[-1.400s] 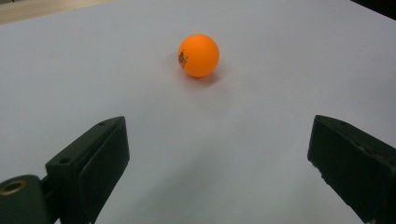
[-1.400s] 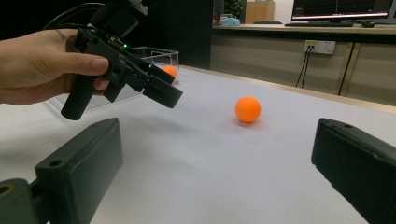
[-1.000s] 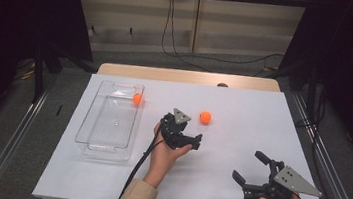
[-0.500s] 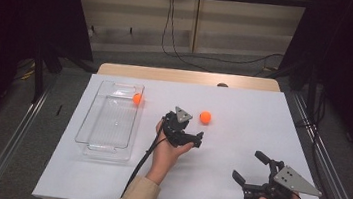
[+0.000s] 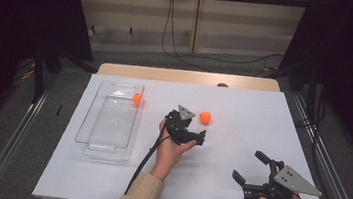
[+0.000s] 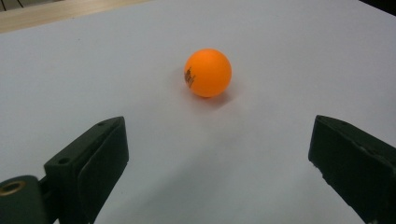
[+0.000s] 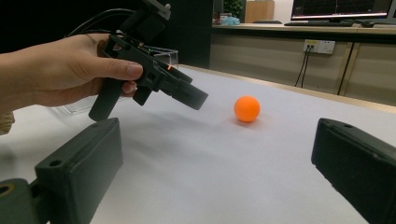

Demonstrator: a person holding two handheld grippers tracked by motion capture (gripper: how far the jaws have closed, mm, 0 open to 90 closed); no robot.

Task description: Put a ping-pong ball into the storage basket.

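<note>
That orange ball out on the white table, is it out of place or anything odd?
Slightly: one orange ball lies loose on the table, while another ball sits in the clear tray. The open left gripper points at it.

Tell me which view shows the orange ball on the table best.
The left gripper view: the orange ball sits close and centred, its printed mark legible. The right gripper view shows it farther off; the high view shows it small.

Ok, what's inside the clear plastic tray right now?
One orange ball sits in the tray, at its far right corner. The rest of the tray floor looks bare through the clear plastic; nothing covers it.
</note>
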